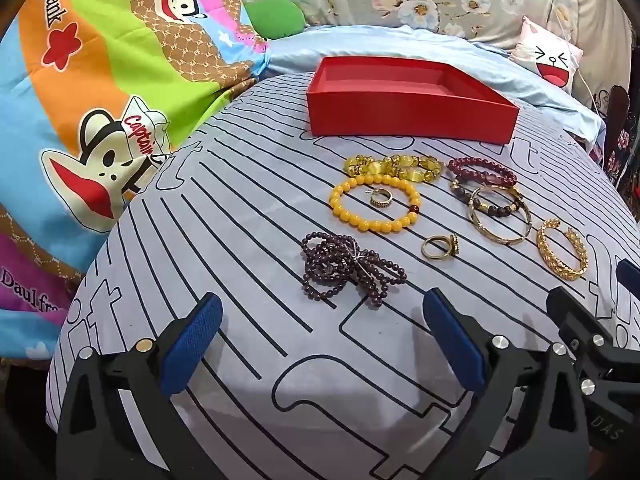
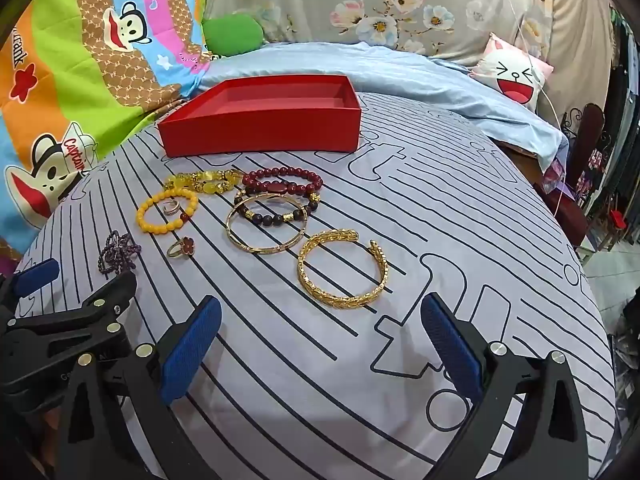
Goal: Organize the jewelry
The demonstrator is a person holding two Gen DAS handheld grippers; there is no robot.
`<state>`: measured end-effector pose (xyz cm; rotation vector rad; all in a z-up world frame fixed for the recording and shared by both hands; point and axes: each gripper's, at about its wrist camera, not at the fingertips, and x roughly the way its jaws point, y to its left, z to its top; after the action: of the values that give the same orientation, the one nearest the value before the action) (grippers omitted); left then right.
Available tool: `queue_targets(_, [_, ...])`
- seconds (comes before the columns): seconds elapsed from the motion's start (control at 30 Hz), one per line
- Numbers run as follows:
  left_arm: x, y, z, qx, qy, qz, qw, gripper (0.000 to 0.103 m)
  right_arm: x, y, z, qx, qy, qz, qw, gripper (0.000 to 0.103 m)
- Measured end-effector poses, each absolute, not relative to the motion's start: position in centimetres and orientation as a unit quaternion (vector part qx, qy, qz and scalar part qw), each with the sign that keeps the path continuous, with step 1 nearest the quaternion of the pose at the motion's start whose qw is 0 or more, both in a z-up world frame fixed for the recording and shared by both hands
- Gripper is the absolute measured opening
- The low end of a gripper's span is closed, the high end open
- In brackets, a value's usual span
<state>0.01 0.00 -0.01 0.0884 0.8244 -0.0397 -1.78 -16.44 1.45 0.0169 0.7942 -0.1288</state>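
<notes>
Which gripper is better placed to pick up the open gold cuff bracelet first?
Right. The gold cuff lies just ahead of the right gripper, whose jaws stand open and empty. From the left gripper, also open, the cuff sits far off to the side; the purple bead strand is what lies before it.

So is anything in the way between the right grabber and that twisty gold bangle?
No, nothing visible. The right gripper is open, and only bare striped bedsheet lies between it and the gold cuff bangle. The red box sits farther back, with other bracelets in between.
</notes>
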Motion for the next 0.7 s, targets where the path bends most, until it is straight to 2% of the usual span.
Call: queue_targets(0.7, [-0.01,-0.21,0.39,0.037,0.396,-0.024,0.917,0.096,-1.74,-16.67,1.32,0.010,0.389,-0.063,0.919,0.096])
